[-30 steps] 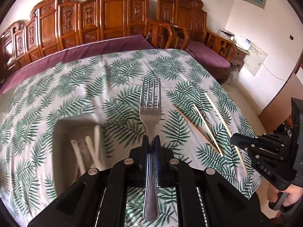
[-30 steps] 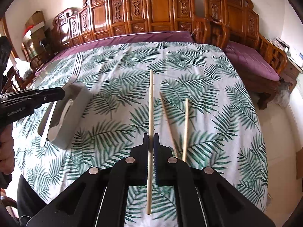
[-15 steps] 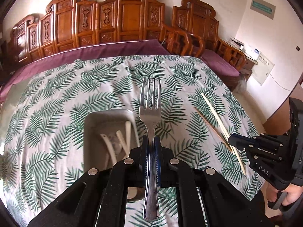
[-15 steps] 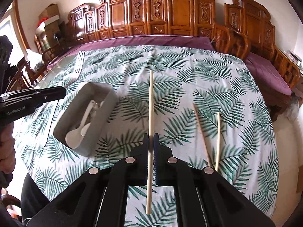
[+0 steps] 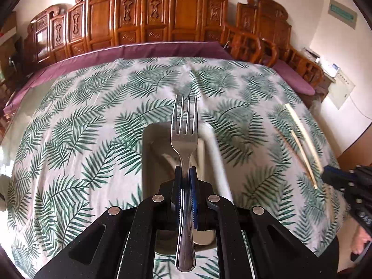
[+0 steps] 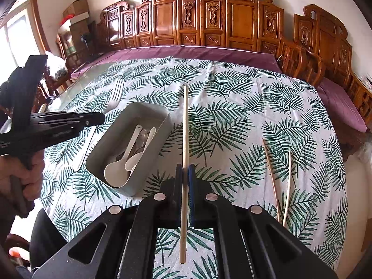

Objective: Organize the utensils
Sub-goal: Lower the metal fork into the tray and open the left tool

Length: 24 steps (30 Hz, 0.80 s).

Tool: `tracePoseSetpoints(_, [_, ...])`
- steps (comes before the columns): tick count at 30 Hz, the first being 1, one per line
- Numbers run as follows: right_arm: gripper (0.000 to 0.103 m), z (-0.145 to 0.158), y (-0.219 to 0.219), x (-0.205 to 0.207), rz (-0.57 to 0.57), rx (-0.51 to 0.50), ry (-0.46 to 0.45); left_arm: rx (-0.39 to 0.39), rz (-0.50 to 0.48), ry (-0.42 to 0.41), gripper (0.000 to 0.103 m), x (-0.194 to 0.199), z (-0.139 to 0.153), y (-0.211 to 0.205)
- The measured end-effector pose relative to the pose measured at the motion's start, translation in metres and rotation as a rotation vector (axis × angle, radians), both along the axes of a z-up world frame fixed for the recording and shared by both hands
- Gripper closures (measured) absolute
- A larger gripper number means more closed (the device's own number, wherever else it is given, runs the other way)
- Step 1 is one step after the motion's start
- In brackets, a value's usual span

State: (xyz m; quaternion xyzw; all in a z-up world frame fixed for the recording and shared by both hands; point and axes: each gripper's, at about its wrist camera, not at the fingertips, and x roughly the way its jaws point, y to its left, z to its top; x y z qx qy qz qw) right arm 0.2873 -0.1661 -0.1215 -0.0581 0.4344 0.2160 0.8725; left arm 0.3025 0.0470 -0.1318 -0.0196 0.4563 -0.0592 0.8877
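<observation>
While both hands carry a load, the left tool (image 5: 185, 172) has its pads pinched tight on the neck of a metal fork (image 5: 184, 125), handle trailing back between the arms and tines pointing ahead, and the right tool (image 6: 185, 171) is clamped just as narrowly on a single pale chopstick (image 6: 185, 125) that runs straight out in front of it. Just beyond and beneath the left tool's tip sits the grey rectangular container (image 5: 148, 162), so the fork appears to hang over its open top, though not yet released; from the right tool the same container (image 6: 111, 150) lies ahead and to the left, with several white spoons (image 6: 121, 165) already lying inside. Off to the right of the right tool, two more chopsticks (image 6: 276, 181) lie loose on the leaf-print cloth of the worktop (image 6: 232, 107), close together and well apart from the container. Farther out, beyond the container, the tines of the fork show past the left tool's body in the right view. By this reckoning the spoons are sorted, the fork and one chopstick are in transit, and the pair of chopsticks has yet to be collected. Carved wooden chairs (image 6: 241, 21) line the far wall.
</observation>
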Motion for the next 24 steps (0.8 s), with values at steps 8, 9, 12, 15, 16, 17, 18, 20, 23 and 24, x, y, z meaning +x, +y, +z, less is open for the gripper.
tracePoseSetpoints(8, [0.097, -0.005, 0.007, 0.007, 0.008, -0.017, 0.012, -0.02, 0.011, 0.026, 0.097, 0.015, -0.022, 0.01])
tracePoseSetpoints(9, [0.097, -0.005, 0.009, 0.009, 0.01, -0.019, 0.013, -0.024, 0.011, 0.028, 0.097, 0.017, -0.025, 0.009])
tracePoseSetpoints(12, [0.097, -0.006, 0.012, 0.012, 0.016, -0.026, 0.013, -0.032, 0.009, 0.035, 0.097, 0.022, -0.032, 0.007])
tracePoseSetpoints(15, [0.097, -0.008, 0.015, 0.015, 0.02, -0.029, 0.015, -0.03, 0.008, 0.046, 0.097, 0.025, -0.041, 0.006])
tracePoseSetpoints(16, [0.097, -0.009, 0.016, 0.016, 0.022, -0.03, 0.017, -0.028, 0.008, 0.049, 0.097, 0.025, -0.044, 0.006])
tracePoseSetpoints(17, [0.097, -0.01, 0.017, 0.017, 0.023, -0.031, 0.019, -0.025, 0.01, 0.054, 0.097, 0.025, -0.048, 0.006])
tracePoseSetpoints(18, [0.097, -0.012, 0.018, 0.019, 0.024, -0.032, 0.021, -0.024, 0.012, 0.057, 0.097, 0.024, -0.05, 0.007])
tracePoseSetpoints(20, [0.097, -0.014, 0.022, 0.02, 0.029, -0.034, 0.027, -0.022, 0.014, 0.066, 0.097, 0.024, -0.056, 0.008])
tracePoseSetpoints(23, [0.097, -0.018, 0.028, 0.021, 0.041, -0.039, 0.032, -0.029, 0.018, 0.074, 0.097, 0.025, -0.061, 0.012])
tracePoseSetpoints(24, [0.097, -0.019, 0.03, 0.021, 0.045, -0.041, 0.033, -0.035, 0.019, 0.077, 0.097, 0.026, -0.061, 0.014])
